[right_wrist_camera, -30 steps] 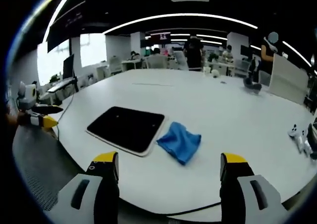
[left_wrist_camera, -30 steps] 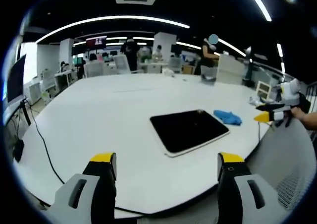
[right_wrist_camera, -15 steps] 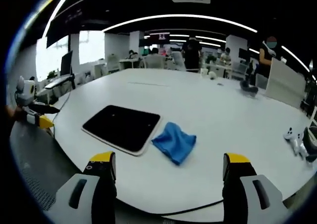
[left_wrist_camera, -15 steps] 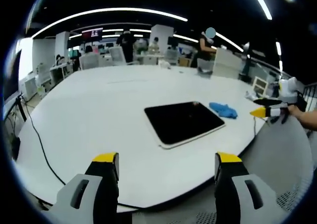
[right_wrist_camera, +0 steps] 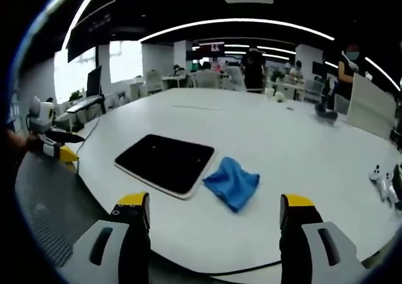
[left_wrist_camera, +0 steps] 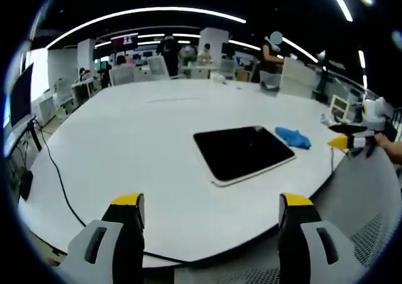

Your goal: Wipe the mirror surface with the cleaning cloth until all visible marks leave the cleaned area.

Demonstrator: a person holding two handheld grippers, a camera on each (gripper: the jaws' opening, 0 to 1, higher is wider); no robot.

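Note:
A dark rectangular mirror (left_wrist_camera: 243, 152) with a pale rim lies flat on the big white table (left_wrist_camera: 138, 139); the right gripper view has the mirror (right_wrist_camera: 166, 162) at centre left. A crumpled blue cloth (right_wrist_camera: 232, 182) rests on the table against the mirror's right end, and the cloth (left_wrist_camera: 293, 137) lies just beyond the mirror in the left gripper view. My left gripper (left_wrist_camera: 210, 203) stands open near the table edge, well short of the mirror. My right gripper (right_wrist_camera: 215, 203) is open too, nothing between its jaws, short of the cloth. Each gripper shows small at the other view's edge.
A black cable (left_wrist_camera: 53, 177) runs across the table's left side and over the edge. A small white gadget (right_wrist_camera: 382, 178) lies at the far right of the table. Desks, chairs and people stand in the office behind. A grey mesh chair back (left_wrist_camera: 370, 196) is near the table edge.
Both views have shifted slightly with the hands. Mirror and cloth lie where they were. Both grippers stay open and empty.

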